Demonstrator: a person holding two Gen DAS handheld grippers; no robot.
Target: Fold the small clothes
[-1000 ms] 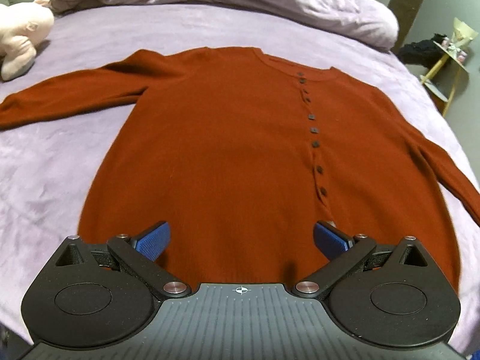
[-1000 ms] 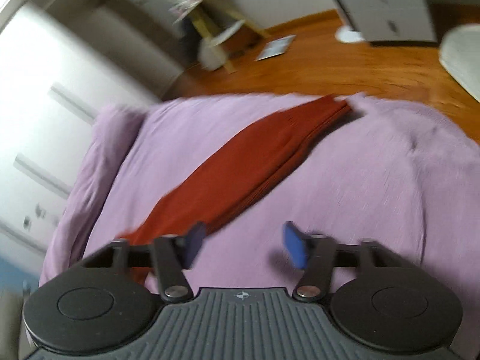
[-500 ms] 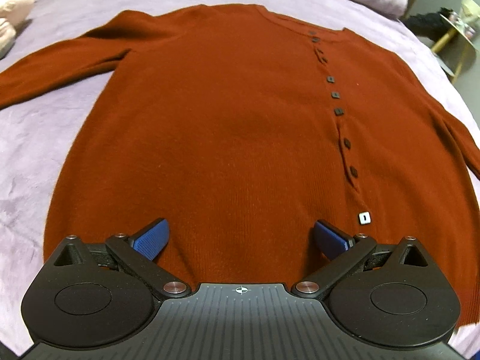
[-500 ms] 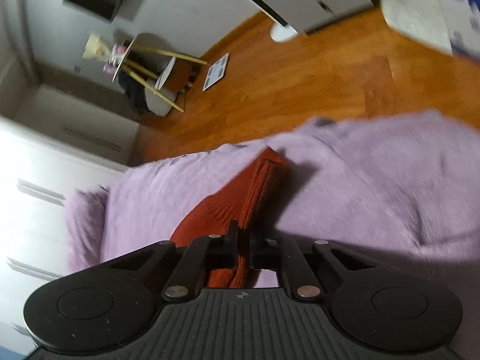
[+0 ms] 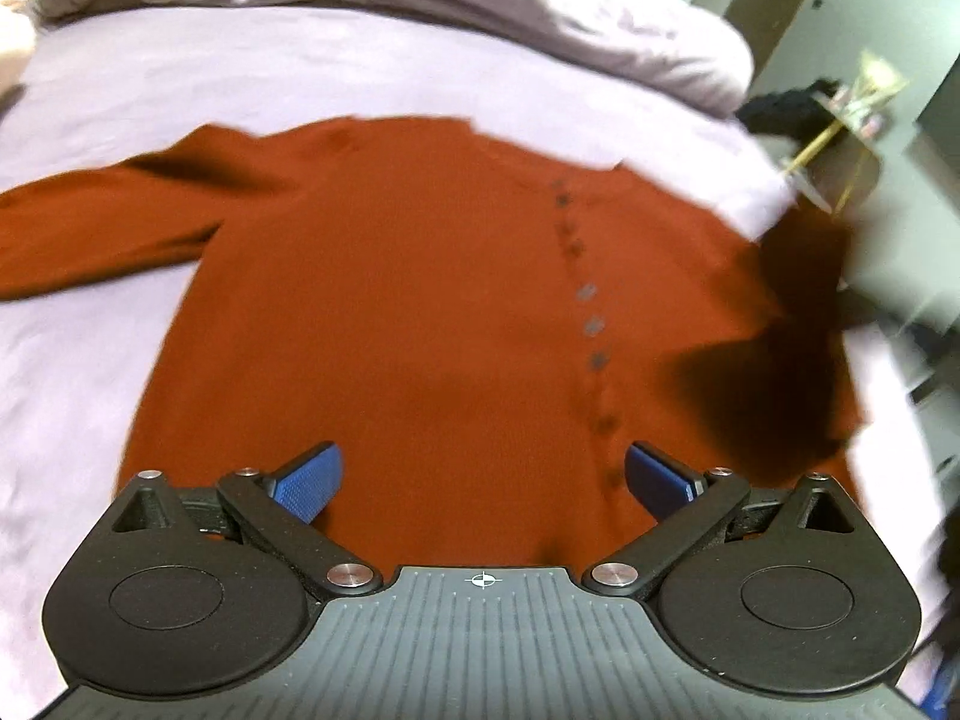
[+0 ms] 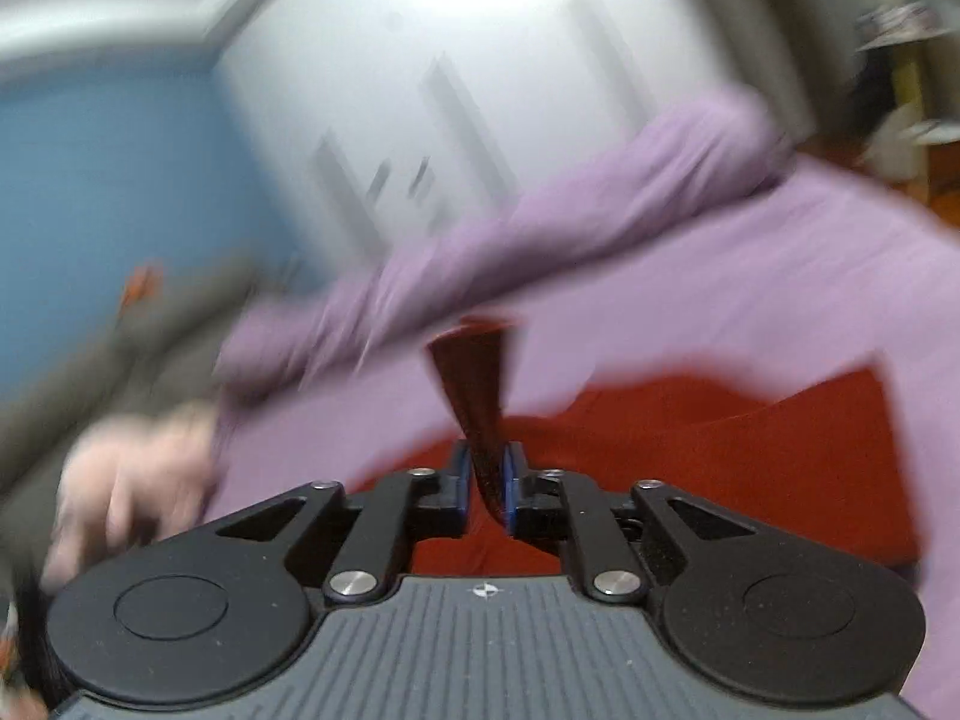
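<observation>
A rust-red buttoned cardigan [image 5: 420, 300] lies flat, front up, on the lilac bed [image 5: 240, 72]. Its left sleeve [image 5: 90, 228] stretches out to the left. My left gripper [image 5: 483, 480] hovers over the hem, open, with nothing between its blue pads. The right sleeve [image 5: 798, 276] is lifted off the bed at the right, blurred by motion. In the right wrist view my right gripper [image 6: 485, 480] pinches that sleeve's cuff [image 6: 474, 372] between its pads, above the cardigan's body [image 6: 720, 438]. Its jaws are opening slightly, with the cloth still pressed between them.
A bunched lilac duvet [image 5: 420, 0] lies along the far side of the bed, a pale plush toy [image 5: 15, 30] at far left. A small side table [image 5: 852, 120] stands beyond the right edge. A hand [image 6: 120, 480] shows blurred, left, before white wardrobe doors [image 6: 450, 90].
My right gripper shut on the sleeve cuff, then swung and rolled with it from the bed's edge over the cardigan's body. The left gripper drew back a little and tilted up, still open.
</observation>
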